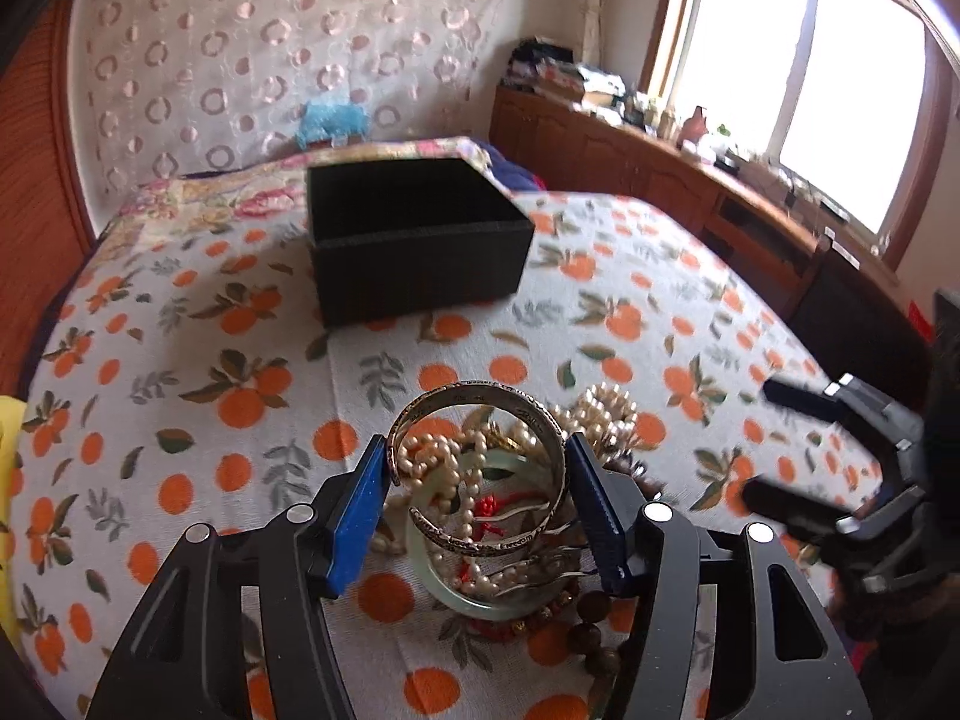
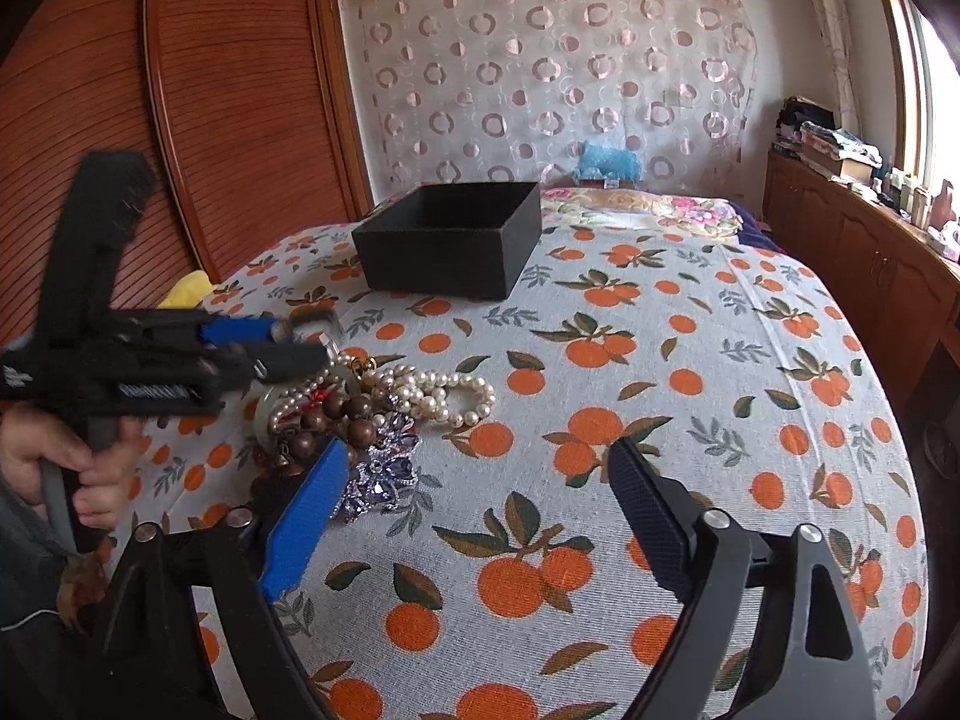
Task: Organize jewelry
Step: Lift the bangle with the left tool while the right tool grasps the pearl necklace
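My left gripper (image 1: 477, 462) is shut on a wide engraved silver bangle (image 1: 480, 402), held upright above a jewelry pile (image 1: 510, 540) of pearl strands, a green jade bangle, thin silver bangles and brown wooden beads. An open black box (image 1: 414, 240) stands farther back on the bed. In the right wrist view the left gripper (image 2: 300, 342) hovers over the same pile (image 2: 372, 402), with a pearl strand (image 2: 444, 396) and a purple crystal brooch (image 2: 378, 468); the box (image 2: 450, 234) is beyond. My right gripper (image 2: 474, 480) is open and empty, right of the pile.
The bed has an orange-fruit patterned cover (image 2: 660, 420). A wooden cabinet (image 1: 660, 162) with clutter runs under the window on the right. A wooden wardrobe door (image 2: 210, 120) is on the left. A yellow item (image 2: 186, 291) lies at the bed's left edge.
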{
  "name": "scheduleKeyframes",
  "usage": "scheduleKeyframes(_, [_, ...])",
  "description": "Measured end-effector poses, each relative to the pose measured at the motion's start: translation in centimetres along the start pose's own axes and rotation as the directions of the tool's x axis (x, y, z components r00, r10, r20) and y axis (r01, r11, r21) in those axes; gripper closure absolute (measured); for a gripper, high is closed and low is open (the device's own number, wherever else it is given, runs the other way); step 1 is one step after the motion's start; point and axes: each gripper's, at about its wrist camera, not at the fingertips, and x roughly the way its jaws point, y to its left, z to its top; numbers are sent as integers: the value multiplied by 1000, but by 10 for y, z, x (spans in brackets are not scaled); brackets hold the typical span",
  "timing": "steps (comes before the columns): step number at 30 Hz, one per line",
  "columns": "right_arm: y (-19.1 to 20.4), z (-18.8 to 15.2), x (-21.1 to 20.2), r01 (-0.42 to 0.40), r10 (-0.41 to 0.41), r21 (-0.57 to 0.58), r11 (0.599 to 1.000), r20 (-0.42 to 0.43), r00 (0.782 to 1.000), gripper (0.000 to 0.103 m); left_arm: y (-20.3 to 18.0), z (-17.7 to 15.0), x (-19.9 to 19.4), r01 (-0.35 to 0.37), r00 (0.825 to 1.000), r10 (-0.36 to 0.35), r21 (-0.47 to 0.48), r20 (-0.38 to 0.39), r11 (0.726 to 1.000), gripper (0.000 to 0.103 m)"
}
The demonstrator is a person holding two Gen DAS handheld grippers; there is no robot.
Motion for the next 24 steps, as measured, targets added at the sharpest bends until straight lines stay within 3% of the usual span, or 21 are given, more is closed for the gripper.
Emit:
scheduleKeyframes(10, [19, 8, 11, -70, 69, -45, 996, -37, 997, 48, 0, -5, -39, -28, 995, 29, -16, 100, 999, 46])
scheduleKeyframes(19, [23, 27, 40, -74, 67, -87, 993, -85, 994, 60, 13, -16, -48, -52, 992, 56, -38, 112, 998, 46])
scheduleKeyframes(24, [21, 40, 60, -130, 123, -48, 990, -127, 984, 61, 19, -19, -46, -49, 993, 55, -55, 106, 997, 46])
